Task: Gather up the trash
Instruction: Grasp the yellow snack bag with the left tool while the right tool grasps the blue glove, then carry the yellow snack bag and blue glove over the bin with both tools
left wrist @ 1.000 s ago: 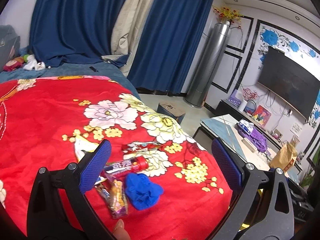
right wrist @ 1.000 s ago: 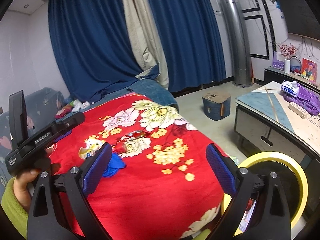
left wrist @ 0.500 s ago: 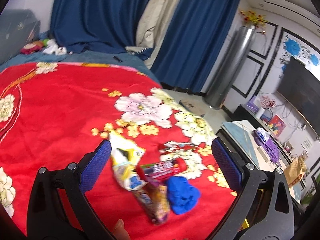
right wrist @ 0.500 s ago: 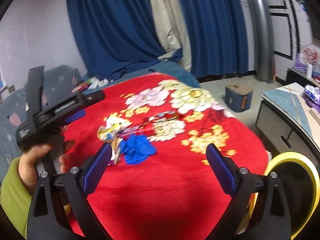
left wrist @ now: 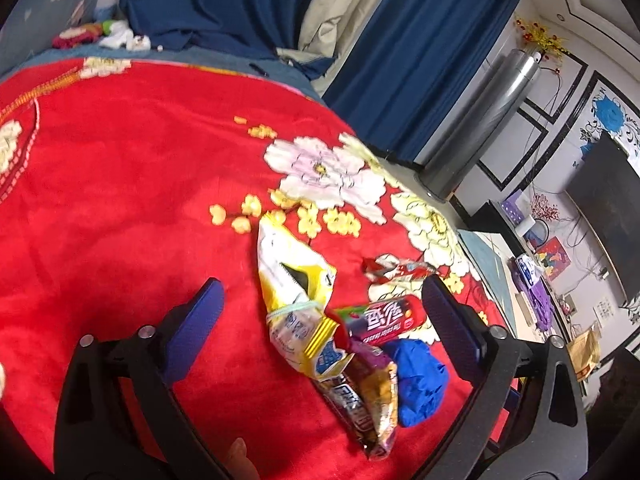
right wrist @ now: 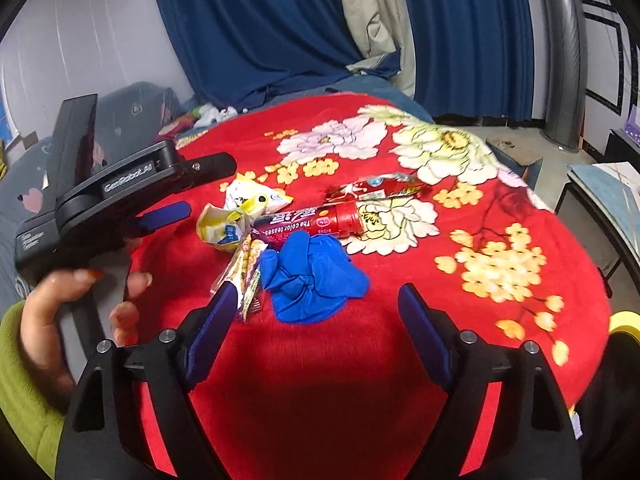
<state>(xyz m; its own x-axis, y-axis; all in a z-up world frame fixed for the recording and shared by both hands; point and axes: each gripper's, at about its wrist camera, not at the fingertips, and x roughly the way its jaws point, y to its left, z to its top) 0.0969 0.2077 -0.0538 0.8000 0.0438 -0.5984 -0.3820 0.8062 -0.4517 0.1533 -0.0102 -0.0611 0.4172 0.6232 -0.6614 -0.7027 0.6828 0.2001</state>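
Both tongs are wide open and empty right now: our left gripper [left wrist: 322, 304] has its blue pads spread on either side of the trash pile, and our right gripper [right wrist: 316, 320] hangs just short of it, nothing held in either. Compared with a second ago, we've swung in a lot closer. The pile was small and far up the red blanket [left wrist: 120, 184] then, and now it fills the lower middle of both views, so we'd say the approach is basically done and the first pick is next. The trash sits bunched together near the blanket's edge: a yellow-and-white snack bag [left wrist: 294, 276], a red tube-shaped wrapper [left wrist: 380, 318] touching it, a brown-and-gold wrapper [left wrist: 366, 392] lying under the bag's lower end, a crumpled blue glove [left wrist: 418, 380] right beside that, and a small red wrapper [left wrist: 396, 270] a bit apart further up. From the right wrist view the blue glove is the closest thing to our right fingers, so it looks like the easy first grab, though it's soft and may bunch up. The yellow-rimmed bin [right wrist: 624, 322] peeks in at the right edge, off the blanket, so nothing's been collected yet as far as we can tell.
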